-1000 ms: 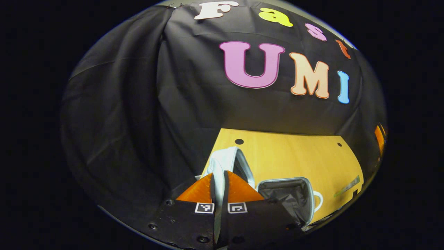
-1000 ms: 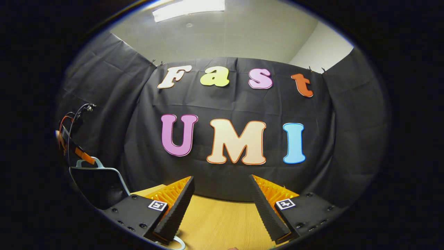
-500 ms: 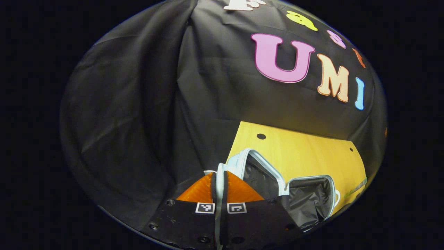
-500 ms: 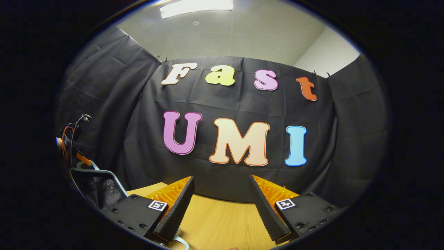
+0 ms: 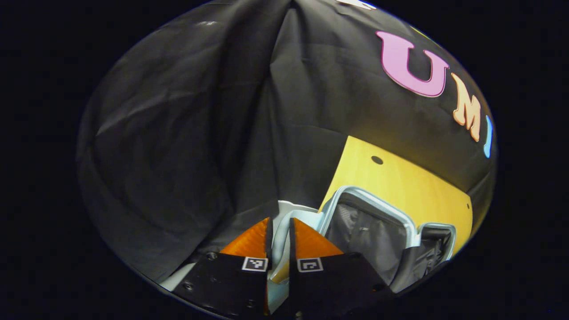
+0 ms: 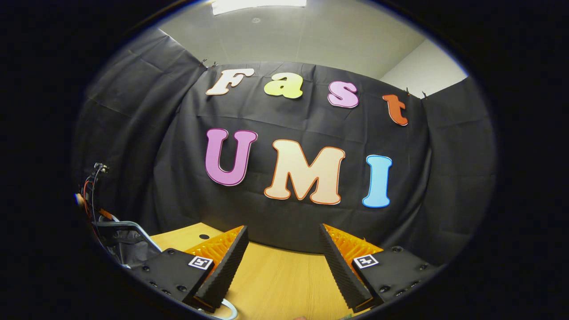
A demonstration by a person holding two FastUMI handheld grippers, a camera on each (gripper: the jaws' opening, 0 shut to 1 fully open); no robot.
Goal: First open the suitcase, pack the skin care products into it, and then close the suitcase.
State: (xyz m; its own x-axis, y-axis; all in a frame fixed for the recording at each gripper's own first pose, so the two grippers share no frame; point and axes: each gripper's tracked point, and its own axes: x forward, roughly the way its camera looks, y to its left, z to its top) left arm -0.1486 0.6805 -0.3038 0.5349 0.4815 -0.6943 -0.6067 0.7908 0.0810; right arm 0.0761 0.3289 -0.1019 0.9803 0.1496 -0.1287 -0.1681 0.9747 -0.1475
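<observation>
A pale blue suitcase lies open on the wooden table (image 5: pixel 400 182). In the left gripper view its lid (image 5: pixel 369 222) shows dark grey lining, and the base half (image 5: pixel 438 246) sits farther right. My left gripper (image 5: pixel 279 233) is shut on the lid's pale outer edge, which runs up between the two fingers. In the right gripper view the lid (image 6: pixel 126 235) leans at the far left, and the left gripper (image 6: pixel 89 202) with its wires hangs over it. My right gripper (image 6: pixel 282 266) stands open above the bare table (image 6: pixel 275 284) with nothing between its fingers.
The black cloth wall closes off the back and left side of the table. A round hole (image 5: pixel 377 159) marks the tabletop near its far edge. A pale loop (image 6: pixel 224 309) peeks out under my right gripper's left finger.
The left gripper has swung left and down with the lid, so the lid lies wider open and lower. The right gripper has barely moved, tilting down slightly.
</observation>
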